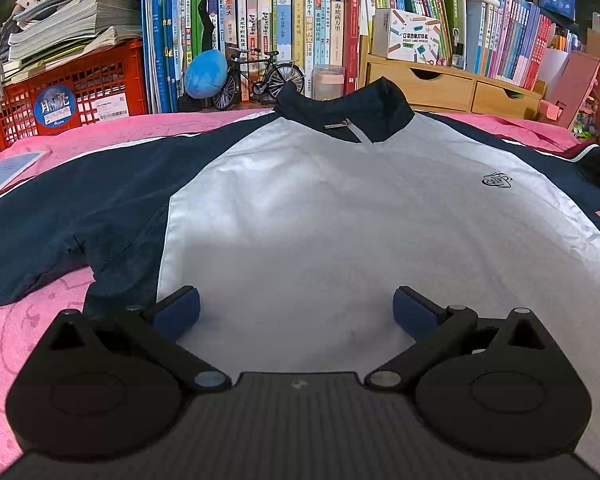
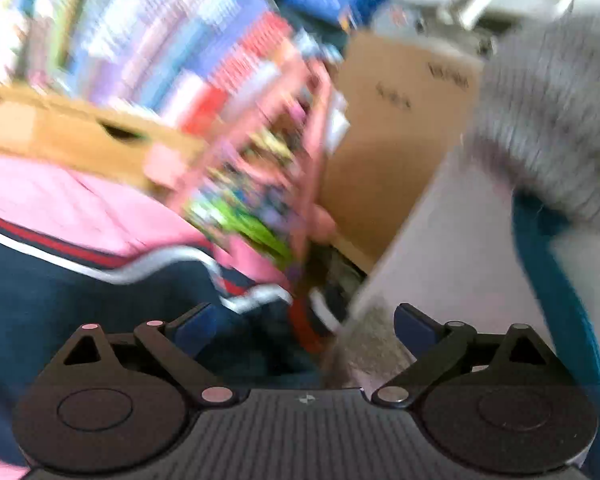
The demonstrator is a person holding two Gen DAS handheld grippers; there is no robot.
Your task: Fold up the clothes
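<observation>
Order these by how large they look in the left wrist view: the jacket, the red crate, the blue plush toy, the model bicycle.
1. jacket, by far the largest, also nearest the camera
2. red crate
3. model bicycle and blue plush toy: they look close in size, so I do not rank them.

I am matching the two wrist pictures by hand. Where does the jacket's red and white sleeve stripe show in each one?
Left wrist: stripe at the far right edge, on the navy sleeve.
Right wrist: blurred, it runs across the left and centre above the left pad.
Shared landmark: the wooden drawer box behind the pink cover.
</observation>
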